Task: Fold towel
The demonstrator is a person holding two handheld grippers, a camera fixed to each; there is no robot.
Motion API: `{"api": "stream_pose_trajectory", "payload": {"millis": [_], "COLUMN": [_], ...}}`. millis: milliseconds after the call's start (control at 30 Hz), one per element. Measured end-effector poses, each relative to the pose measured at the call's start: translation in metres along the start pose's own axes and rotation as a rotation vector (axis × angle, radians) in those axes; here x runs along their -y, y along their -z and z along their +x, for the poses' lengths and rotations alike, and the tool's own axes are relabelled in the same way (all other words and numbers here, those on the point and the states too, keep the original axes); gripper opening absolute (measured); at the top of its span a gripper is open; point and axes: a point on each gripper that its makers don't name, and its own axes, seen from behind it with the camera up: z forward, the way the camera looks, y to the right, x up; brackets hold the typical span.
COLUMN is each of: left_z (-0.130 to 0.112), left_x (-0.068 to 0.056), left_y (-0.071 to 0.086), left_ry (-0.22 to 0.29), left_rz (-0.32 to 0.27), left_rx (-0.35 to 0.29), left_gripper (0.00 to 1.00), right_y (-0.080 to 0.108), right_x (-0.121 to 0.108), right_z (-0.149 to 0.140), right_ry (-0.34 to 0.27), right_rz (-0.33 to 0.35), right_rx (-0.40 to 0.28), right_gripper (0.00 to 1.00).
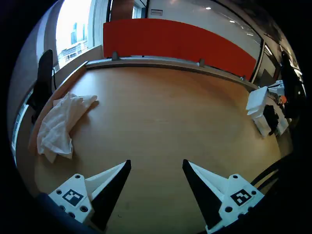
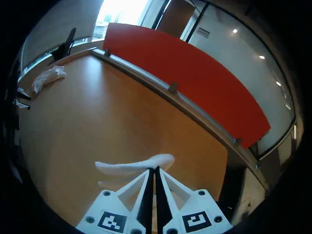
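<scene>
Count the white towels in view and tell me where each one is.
2. A crumpled towel lies at the desk's window-side edge; a second towel is pinched in the shut right gripper. Others may be hidden off-frame.

The left gripper view is taken from above the desk (image 1: 163,109) edge farthest from the red partition (image 1: 175,41). The partition is faced squarely across the whole desktop, over the parted fingers of the left gripper (image 1: 156,160). The right gripper view is taken close over the desktop near the partition's right end and is turned obliquely along the partition toward its left end, past the right gripper (image 2: 155,168), closed on a white cloth (image 2: 132,165). The partition, the desktop and the crumpled towel (image 1: 60,126) off the partition's left end are shared by both views.
</scene>
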Motion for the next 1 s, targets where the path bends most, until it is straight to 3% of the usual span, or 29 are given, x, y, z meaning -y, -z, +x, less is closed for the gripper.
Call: {"api": "stream_pose_trajectory", "payload": {"millis": [567, 1000], "left_z": [0.0, 0.004], "left_x": [-0.004, -0.013], "left_y": [-0.002, -0.004], "left_ry": [-0.01, -0.02], "left_rz": [0.018, 0.015], "left_rx": [0.015, 0.016], "left_gripper": [0.98, 0.98], "right_y": [-0.016, -0.014], "right_x": [-0.073, -0.086], "right_z": [-0.021, -0.038], "right_ry": [-0.05, -0.079], "right_rz": [-0.068, -0.078], "right_rx": [0.057, 0.076], "right_gripper": [0.05, 0.05]}}
